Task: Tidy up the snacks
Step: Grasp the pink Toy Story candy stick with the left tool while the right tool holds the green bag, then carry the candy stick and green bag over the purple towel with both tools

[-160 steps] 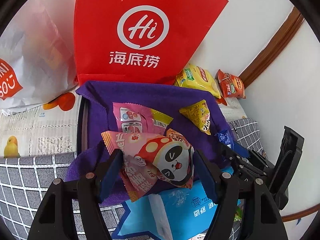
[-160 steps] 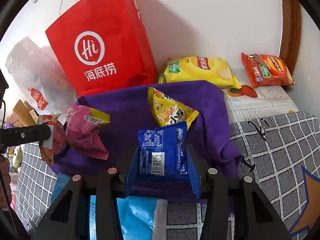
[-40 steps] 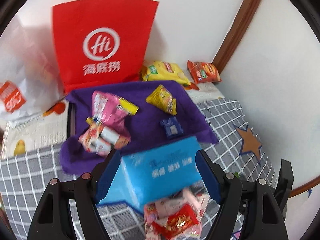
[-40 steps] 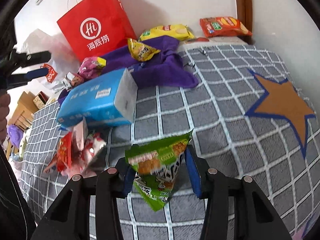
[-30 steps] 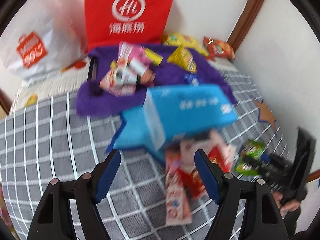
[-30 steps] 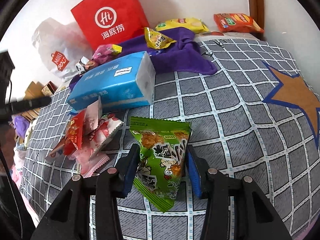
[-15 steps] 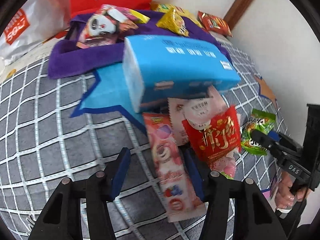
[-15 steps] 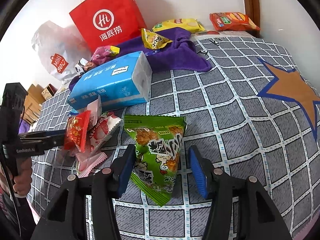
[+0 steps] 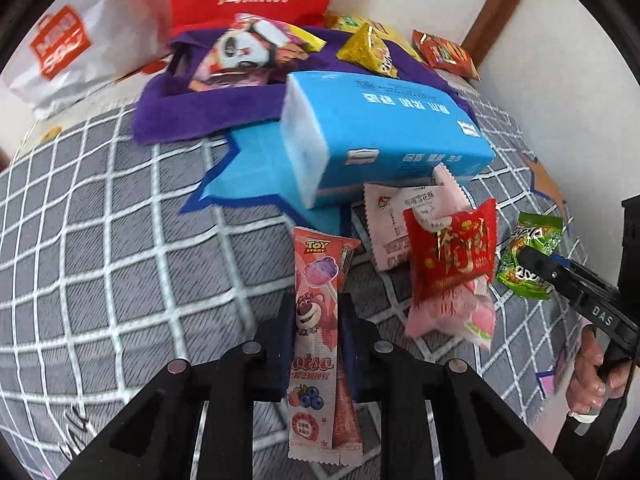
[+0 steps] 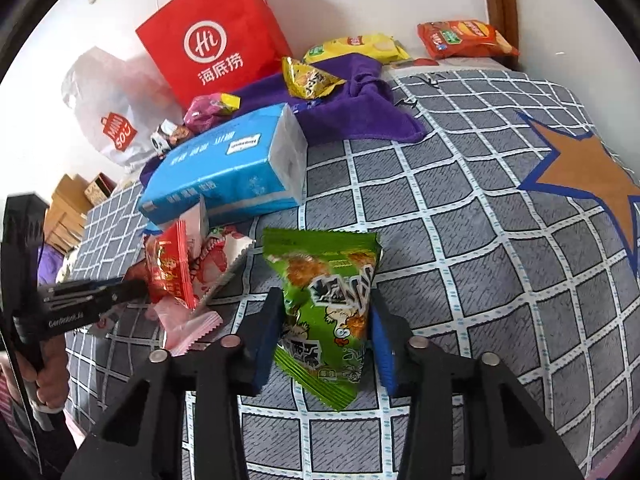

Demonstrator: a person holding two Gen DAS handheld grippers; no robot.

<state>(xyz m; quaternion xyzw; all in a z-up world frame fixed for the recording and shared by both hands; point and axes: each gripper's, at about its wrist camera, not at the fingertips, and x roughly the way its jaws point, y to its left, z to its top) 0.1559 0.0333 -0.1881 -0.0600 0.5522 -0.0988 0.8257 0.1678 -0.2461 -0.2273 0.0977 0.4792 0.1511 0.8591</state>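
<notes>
The long pink lollipop packet (image 9: pixel 316 312) with the bear print is lying lengthwise on the grey checked bed cover (image 9: pixel 100 248), and the left tool (image 9: pixel 316 320) is clamping it: both dark pads are pressing flat against the packet's long edges, about halfway along it. The packet's top end is sticking out past the fingertips toward the blue tissue pack (image 9: pixel 384 132), and its lower end is running back between the tool's arms.

Just beside it, a loose heap of snacks is sitting on the cover: a red sachet (image 9: pixel 452 252) standing over a pale pink wrapper (image 9: pixel 400 220) and a pink-and-green one (image 9: pixel 452 316), with the heap touching the tissue pack's near edge.

Beyond the heap, the green triangular snack bag (image 10: pixel 324 304) is resting on the cover between the blue pads of the right tool (image 10: pixel 326 336). That tool's jaws are closing on it; the left pad is meeting the bag's edge, and the right pad is sitting right at its other edge, though whether it is pressing there cannot be told. A hand (image 9: pixel 592 376) is holding the right tool's handle.

Farther back, a purple towel (image 10: pixel 360 116) is carrying a yellow triangular bag (image 10: pixel 308 76) and a panda-print packet (image 9: pixel 248 52). Behind it, a red paper bag (image 10: pixel 216 36), a white plastic bag (image 10: pixel 116 108), a yellow chip bag (image 10: pixel 356 48) and an orange chip bag (image 10: pixel 464 38) are lined up along the wall.
</notes>
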